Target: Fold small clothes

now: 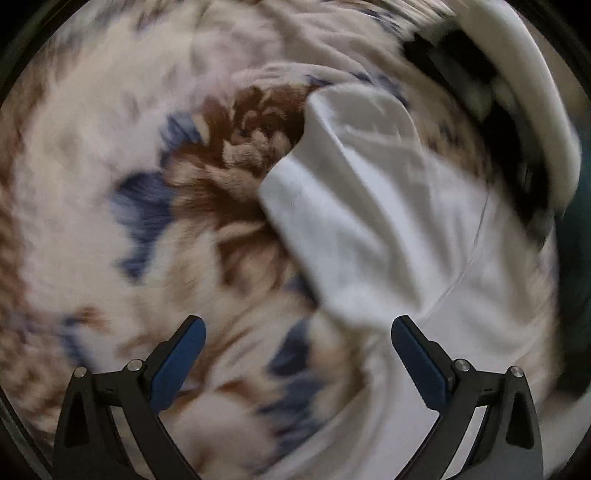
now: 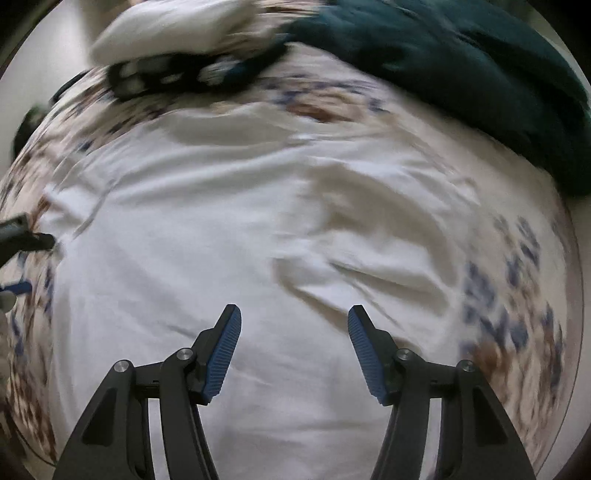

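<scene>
A white garment (image 2: 229, 229) lies spread and wrinkled on a fuzzy blanket patterned in brown, blue and cream (image 1: 221, 177). In the left wrist view its sleeve or folded corner (image 1: 354, 206) reaches toward the middle of the frame. My left gripper (image 1: 298, 332) hangs open above the blanket, just left of the white cloth, with nothing between its blue pads. My right gripper (image 2: 294, 321) points down over the middle of the garment, jaws apart and empty. The other gripper's tip (image 2: 26, 236) shows at the left edge of the right wrist view, at the garment's side.
A dark teal garment (image 2: 461, 74) lies bunched at the far right of the blanket. Beside it sit a black-and-white patterned piece (image 2: 184, 74) and a white folded item (image 2: 173, 33). The same white item (image 1: 535, 110) and dark piece edge the left wrist view.
</scene>
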